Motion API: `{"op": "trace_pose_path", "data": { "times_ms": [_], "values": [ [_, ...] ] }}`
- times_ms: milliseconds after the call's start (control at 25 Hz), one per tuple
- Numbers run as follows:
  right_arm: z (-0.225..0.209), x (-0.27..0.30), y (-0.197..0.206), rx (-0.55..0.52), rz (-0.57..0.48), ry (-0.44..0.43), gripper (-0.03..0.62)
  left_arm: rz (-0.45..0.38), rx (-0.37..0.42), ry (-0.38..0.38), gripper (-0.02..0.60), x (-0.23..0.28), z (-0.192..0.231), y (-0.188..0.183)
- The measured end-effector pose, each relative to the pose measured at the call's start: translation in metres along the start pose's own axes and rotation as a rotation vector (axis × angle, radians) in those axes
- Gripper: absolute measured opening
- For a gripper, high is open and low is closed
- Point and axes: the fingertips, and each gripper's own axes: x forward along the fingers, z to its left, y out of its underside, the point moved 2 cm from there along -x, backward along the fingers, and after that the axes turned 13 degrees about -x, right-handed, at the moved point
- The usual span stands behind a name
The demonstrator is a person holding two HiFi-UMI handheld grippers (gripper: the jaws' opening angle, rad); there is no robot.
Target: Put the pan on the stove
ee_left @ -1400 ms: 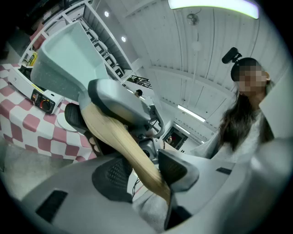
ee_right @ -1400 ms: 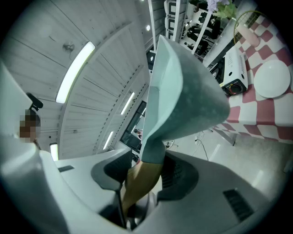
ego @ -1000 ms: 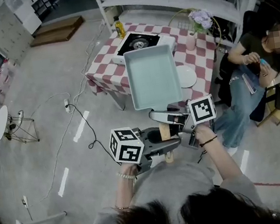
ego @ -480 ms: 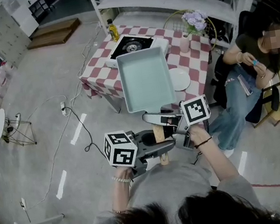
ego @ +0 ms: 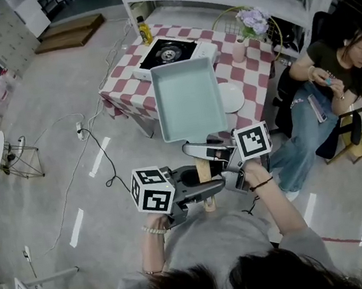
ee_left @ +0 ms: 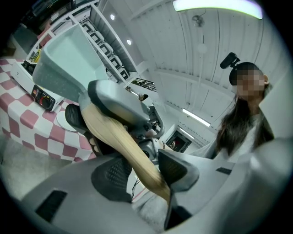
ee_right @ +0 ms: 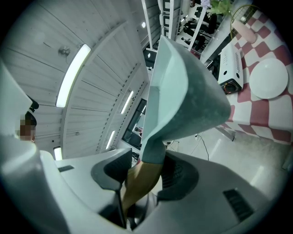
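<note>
— Pan (ego: pixel 188 99) is being held up in the air by its wooden handle (ego: pixel 203 171), which is being gripped twice over.
— Left gripper (ee_left: pixel 144 176) fingers are being pressed onto the handle near its free end, while the right gripper (ee_right: pixel 146 176) is being clamped on closer to the pan body.
— The pale blue pan body is being kept out beyond both sets of fingertips.
— And the stove (ego: pixel 170 52) is being seen farther out, past the pan's far rim, on the checked table (ego: pixel 126 91).
</note>
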Motion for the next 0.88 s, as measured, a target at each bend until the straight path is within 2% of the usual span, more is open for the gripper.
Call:
{"op": "trace_pose_path", "data": {
  "times_ms": [520, 880],
  "values": [
    [-0.008, 0.001, -0.007, 0.016, 0.004, -0.021, 0.187, -0.007, -0.022, -0.021, 0.186, 0.002, 0.007, -0.008],
    [-0.029, 0.015, -0.018, 0.028, 0.0, -0.002, 0.187, 0.001, -0.043, 0.006, 0.186, -0.008, 0.026, -0.023]
  ]
}}
